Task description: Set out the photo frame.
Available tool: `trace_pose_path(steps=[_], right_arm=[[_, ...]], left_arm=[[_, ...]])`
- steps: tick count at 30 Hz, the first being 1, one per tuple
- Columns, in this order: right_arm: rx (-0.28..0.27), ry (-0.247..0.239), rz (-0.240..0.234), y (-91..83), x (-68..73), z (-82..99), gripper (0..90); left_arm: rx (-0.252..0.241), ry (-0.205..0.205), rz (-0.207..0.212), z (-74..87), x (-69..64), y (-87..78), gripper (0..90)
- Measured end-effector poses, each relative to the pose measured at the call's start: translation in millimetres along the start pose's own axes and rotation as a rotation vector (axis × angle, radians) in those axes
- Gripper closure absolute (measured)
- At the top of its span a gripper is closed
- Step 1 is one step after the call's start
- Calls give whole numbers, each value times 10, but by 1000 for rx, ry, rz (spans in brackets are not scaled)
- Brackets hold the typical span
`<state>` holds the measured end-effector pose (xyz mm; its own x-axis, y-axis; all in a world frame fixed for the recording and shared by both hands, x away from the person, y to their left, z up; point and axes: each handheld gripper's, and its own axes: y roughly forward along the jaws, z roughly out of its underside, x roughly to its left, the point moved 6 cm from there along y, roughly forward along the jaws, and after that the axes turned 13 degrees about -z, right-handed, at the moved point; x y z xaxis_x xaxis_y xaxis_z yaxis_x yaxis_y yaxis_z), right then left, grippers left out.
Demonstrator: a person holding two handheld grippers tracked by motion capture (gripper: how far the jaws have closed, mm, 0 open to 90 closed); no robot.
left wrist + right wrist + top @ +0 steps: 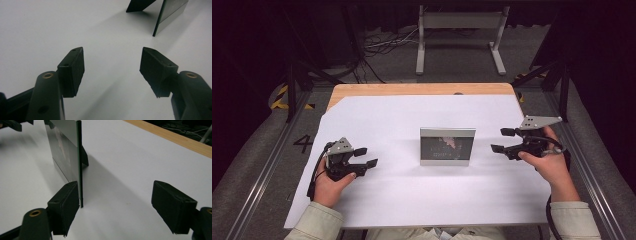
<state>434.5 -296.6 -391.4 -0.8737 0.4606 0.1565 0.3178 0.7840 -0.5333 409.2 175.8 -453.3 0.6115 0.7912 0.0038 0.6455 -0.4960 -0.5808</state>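
The frame (447, 146) stands upright at the centre of the white sheet (412, 200), propped on a back strut (84, 155), its picture face turned toward 6 o'clock, toward me, and its long axis running 9 to 3. I read this as the approach step, nothing held yet. My right gripper (504, 140) sits at 3 o'clock of the frame, jaws spread wide, the frame's near edge just beside one jaw. My left gripper (364, 157) waits at 9 o'clock, well apart, jaws also spread with nothing between them. Next I'd ease the right jaws astride that thin edge, square to the pane, so closing doesn't tip it.
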Motion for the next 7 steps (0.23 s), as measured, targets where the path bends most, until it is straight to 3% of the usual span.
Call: trace_pose_path(steps=[7], right_arm=[[11,-5,5,11,1,42,230]], left_arm=[[-13,3,-2,-17,11,-22,372]])
